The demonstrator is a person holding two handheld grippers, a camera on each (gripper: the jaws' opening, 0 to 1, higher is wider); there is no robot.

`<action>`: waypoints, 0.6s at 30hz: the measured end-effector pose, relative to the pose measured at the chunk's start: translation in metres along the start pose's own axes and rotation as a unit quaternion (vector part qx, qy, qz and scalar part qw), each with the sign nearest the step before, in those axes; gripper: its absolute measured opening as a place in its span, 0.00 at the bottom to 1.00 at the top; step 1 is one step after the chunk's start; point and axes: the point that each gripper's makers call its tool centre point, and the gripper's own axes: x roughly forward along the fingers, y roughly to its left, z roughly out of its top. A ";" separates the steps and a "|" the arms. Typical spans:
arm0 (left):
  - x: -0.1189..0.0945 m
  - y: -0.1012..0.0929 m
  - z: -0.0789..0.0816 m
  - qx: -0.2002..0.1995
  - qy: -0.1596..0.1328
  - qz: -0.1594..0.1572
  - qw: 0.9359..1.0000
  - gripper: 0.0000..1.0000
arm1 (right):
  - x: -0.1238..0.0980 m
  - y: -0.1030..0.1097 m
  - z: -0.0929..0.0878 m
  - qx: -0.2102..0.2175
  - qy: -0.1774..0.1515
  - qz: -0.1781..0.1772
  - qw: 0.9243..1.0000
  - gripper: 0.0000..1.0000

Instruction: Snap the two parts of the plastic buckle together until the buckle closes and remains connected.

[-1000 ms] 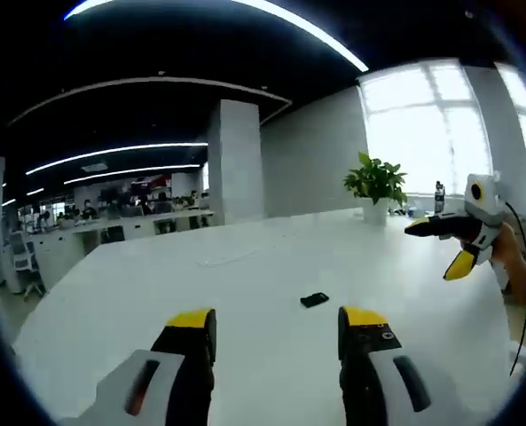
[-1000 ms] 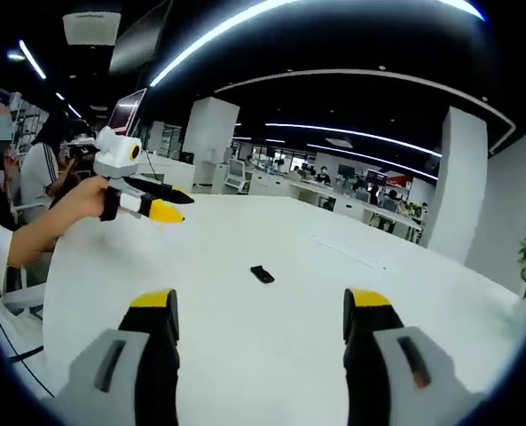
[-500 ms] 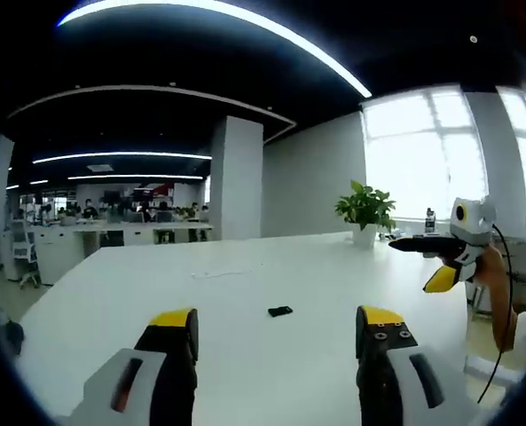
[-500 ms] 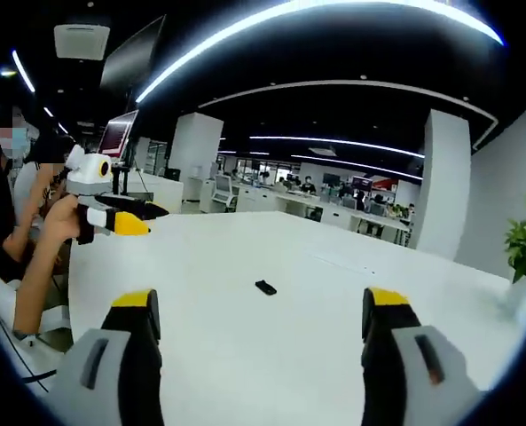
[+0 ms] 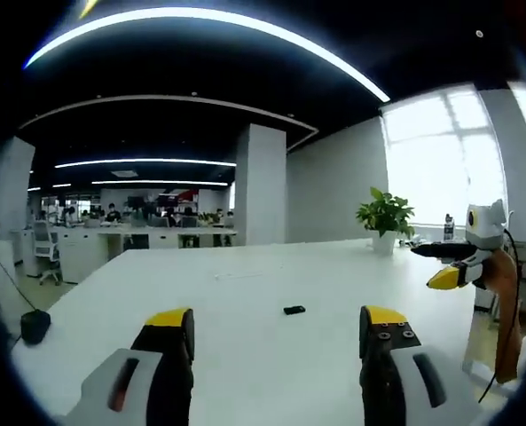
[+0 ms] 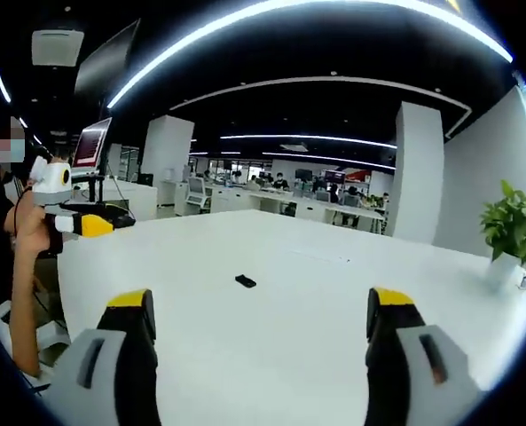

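Buckle (image 5: 294, 310), a small black piece, lies alone on a broad white table (image 5: 245, 355) in an open-plan office, well ahead of both claws and touched by neither. In the left gripper view, the left gripper (image 5: 276, 333) hangs above the table with its yellow-tipped jaws spread wide and nothing between them; the buckle sits beyond the gap, slightly toward the right jaw. The right gripper (image 5: 444, 266) enters that view from the far right, held in a hand (image 5: 498, 280), its jaws likewise apart. In the right gripper view (image 6: 261, 315), the jaws stand released and bare, with the buckle (image 6: 245, 281) ahead of the gap and nearer the left jaw. The left gripper (image 6: 98, 222) shows at far left there, held by a hand (image 6: 32, 235). A potted plant (image 5: 385, 217) stands at the table's far edge, beyond the right jaw in the left gripper view. Whether the buckle's two parts are joined cannot be told at this size.
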 end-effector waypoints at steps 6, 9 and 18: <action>-0.010 0.001 -0.016 -0.003 0.018 0.007 1.000 0.82 | -0.025 -0.017 -0.010 0.016 0.000 -0.079 0.997 1.00; -0.019 0.008 -0.027 -0.021 0.029 0.016 0.999 0.86 | -0.049 -0.025 -0.018 0.019 0.024 -0.145 0.989 1.00; -0.033 0.022 -0.038 -0.024 0.038 0.031 0.999 0.90 | -0.053 -0.046 -0.030 0.065 0.017 -0.163 0.984 1.00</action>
